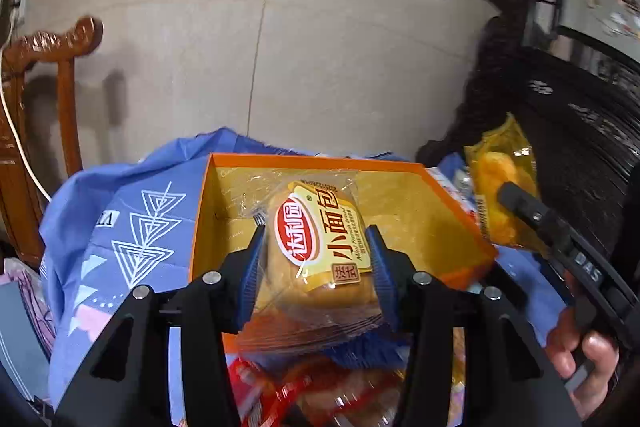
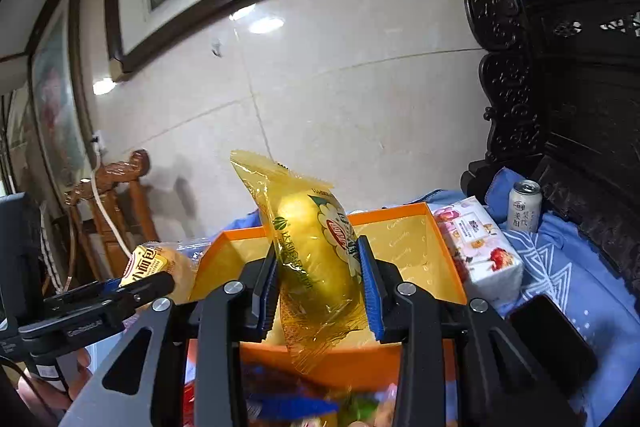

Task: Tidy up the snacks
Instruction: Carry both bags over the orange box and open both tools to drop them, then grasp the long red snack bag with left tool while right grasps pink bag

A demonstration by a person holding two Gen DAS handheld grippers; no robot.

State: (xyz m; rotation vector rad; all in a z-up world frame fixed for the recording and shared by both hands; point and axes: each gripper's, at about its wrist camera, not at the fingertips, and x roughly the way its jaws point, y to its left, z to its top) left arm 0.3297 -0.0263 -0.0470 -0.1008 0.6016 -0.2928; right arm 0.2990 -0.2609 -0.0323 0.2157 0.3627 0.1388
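Note:
Between the blue pads of my left gripper sits a small bread packet with a yellow label and red logo; the gripper is shut on it. It hangs over the open orange box, whose yellow inside shows behind it. My right gripper is shut on a clear yellow cake packet, held upright above the same orange box. In the right wrist view the left gripper and its bread packet are at the left. The right gripper with the yellow packet appears at the right of the left wrist view.
A blue patterned cloth covers the surface. A flowered tissue pack, a drink can and a black phone lie right of the box. Loose snack packets lie under the grippers. A wooden chair stands left, dark carved furniture right.

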